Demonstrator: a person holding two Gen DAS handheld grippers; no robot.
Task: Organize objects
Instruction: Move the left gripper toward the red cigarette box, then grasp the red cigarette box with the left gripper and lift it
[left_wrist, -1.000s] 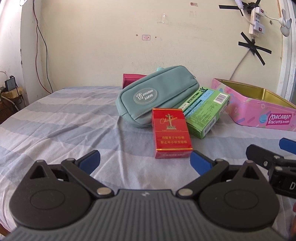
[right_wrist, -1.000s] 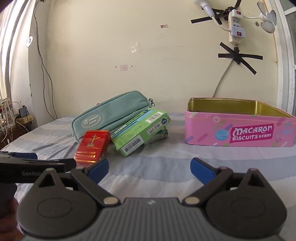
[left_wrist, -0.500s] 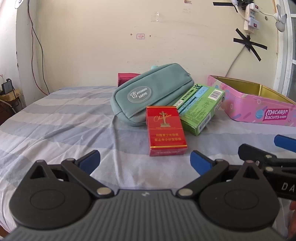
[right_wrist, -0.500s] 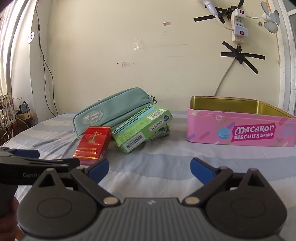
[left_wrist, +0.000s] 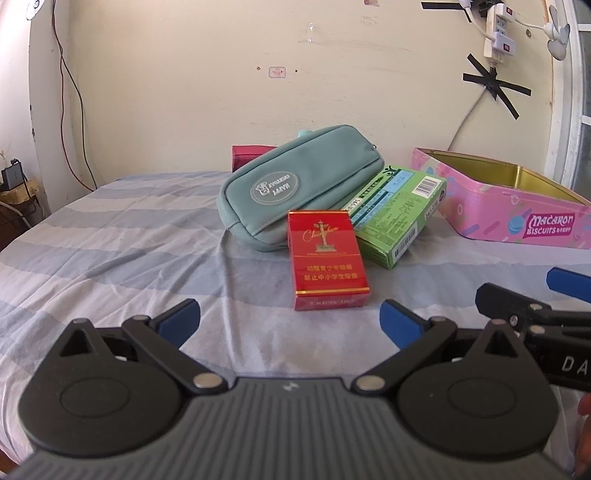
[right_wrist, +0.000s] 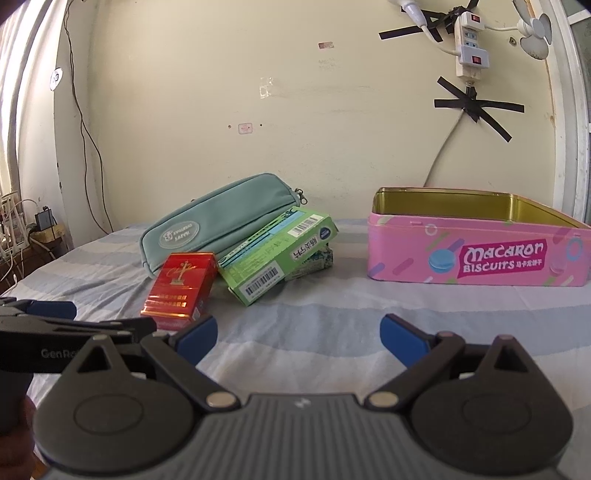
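A red cigarette pack (left_wrist: 327, 258) lies flat on the striped bedsheet (left_wrist: 110, 240), in front of a teal zip pouch (left_wrist: 299, 184) and a green carton (left_wrist: 397, 216) that leans on the pouch. An open pink Macaron Biscuits tin (right_wrist: 480, 243) stands to the right. My left gripper (left_wrist: 290, 317) is open, just short of the red pack, nothing between its fingers. My right gripper (right_wrist: 299, 330) is open too, over bare sheet between the red pack (right_wrist: 181, 284) and the tin. The green carton (right_wrist: 275, 254) rests on a smaller patterned box (right_wrist: 317, 262).
A dark pink box (left_wrist: 247, 155) shows behind the pouch. The wall stands close behind the pile, with a taped power strip (right_wrist: 471, 44) and cord. Cables and a charger (right_wrist: 44, 221) sit at the far left off the bed. The right gripper (left_wrist: 535, 314) edges into the left wrist view.
Both grippers have shifted slightly; the left one has swung so the red pack sits nearer the middle of its view. Nothing on the bed has moved and both jaws stay open.
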